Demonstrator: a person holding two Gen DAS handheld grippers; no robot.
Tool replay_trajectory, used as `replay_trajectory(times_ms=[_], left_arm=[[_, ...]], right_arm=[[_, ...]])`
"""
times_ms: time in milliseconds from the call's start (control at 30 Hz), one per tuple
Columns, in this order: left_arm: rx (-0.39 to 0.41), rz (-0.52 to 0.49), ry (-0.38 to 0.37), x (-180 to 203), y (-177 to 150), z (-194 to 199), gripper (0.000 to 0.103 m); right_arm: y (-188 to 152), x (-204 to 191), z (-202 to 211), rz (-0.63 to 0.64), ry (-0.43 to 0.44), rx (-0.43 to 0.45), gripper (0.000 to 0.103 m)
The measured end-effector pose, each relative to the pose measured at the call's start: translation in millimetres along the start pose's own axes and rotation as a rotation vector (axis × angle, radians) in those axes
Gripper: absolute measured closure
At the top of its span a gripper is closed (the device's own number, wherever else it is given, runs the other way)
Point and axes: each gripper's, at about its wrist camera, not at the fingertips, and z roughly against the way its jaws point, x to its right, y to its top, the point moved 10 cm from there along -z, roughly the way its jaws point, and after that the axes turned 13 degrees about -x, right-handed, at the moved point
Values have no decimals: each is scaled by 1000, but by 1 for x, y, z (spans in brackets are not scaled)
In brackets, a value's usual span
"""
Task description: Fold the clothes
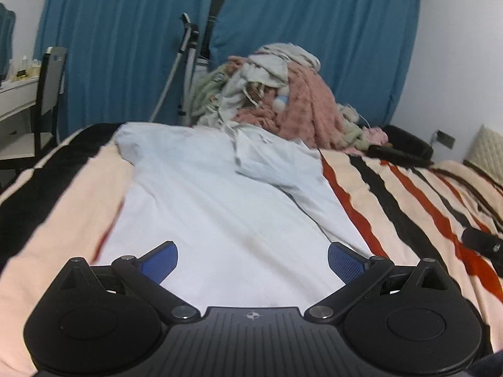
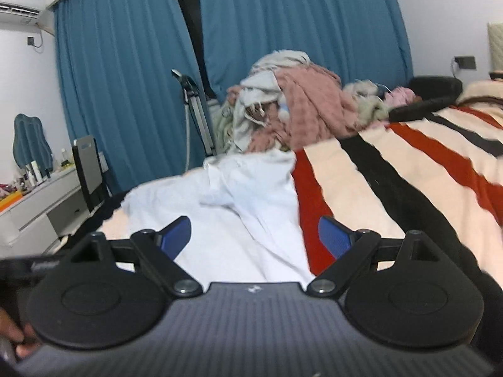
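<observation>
Pale garment [image 1: 220,207] — flat, sleeve folded

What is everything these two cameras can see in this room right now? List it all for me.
Pale blue-white cotton shirt: one, spread on the bed, one sleeve folded over it, nearest both grippers.
Heap of unfolded clothes: one, pink, cream and greenish, at the bed's far end.
Striped bedspread: one, cream with red and black stripes, under the shirt.
Blue curtains: two panels, far wall.
Metal tripod: one, silver-black, before the curtain gap.
Dark chair: one, by the white dresser with small bottles.
Wall air conditioner: one, white, top left.
Left gripper: black, blue pads, open, over the shirt.
Right gripper: same build, open, at the shirt's edge.
</observation>
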Motion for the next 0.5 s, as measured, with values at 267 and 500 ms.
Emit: replay_trajectory(times_ms=[267,500], left_arm=[[-86,-124,9,55,-31,-25,1],[-215,-174,-130,135,-51,-53,13]], right_arm=[[13,75,70,-143,-74,157,14],[4,146,80,-370,-53,179,12]])
